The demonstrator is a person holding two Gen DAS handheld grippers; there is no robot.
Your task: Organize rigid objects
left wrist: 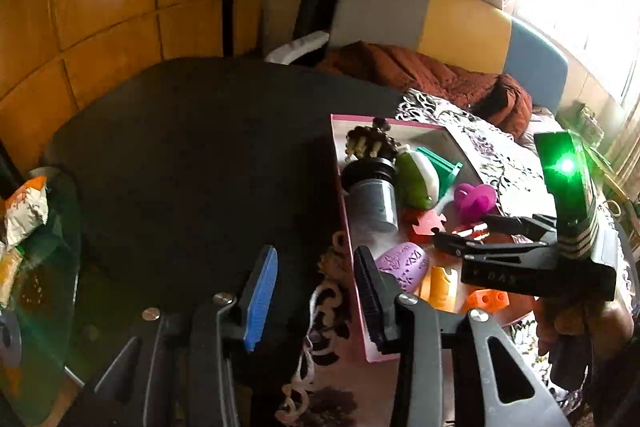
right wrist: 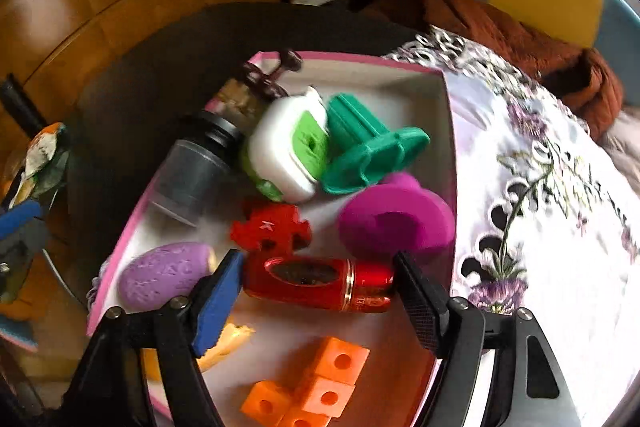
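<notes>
A pink-rimmed white box (right wrist: pixel 352 59) holds a grey jar (right wrist: pixel 192 179), a green-and-white case (right wrist: pixel 288 147), a teal piece (right wrist: pixel 372 151), a magenta piece (right wrist: pixel 396 219), a red puzzle piece (right wrist: pixel 272 227), a purple egg (right wrist: pixel 164 275) and orange cubes (right wrist: pixel 320 383). My right gripper (right wrist: pixel 318 259) hangs over the box's near half. A glossy red tube (right wrist: pixel 316 281) spans its jaws, with both ends against the pads. My left gripper (left wrist: pixel 316 255) is open and empty, just left of the box (left wrist: pixel 340 163), over the dark table (left wrist: pixel 192 155). The left wrist view also shows the right gripper (left wrist: pixel 464 231).
A white lace cloth (right wrist: pixel 540 187) with purple flowers covers the table right of the box. Crumpled snack packets (left wrist: pixel 24 211) lie on a glass surface at far left. A brown blanket (left wrist: pixel 440 75) and a grey, yellow and blue sofa back sit behind. Wooden panelling stands beyond the table.
</notes>
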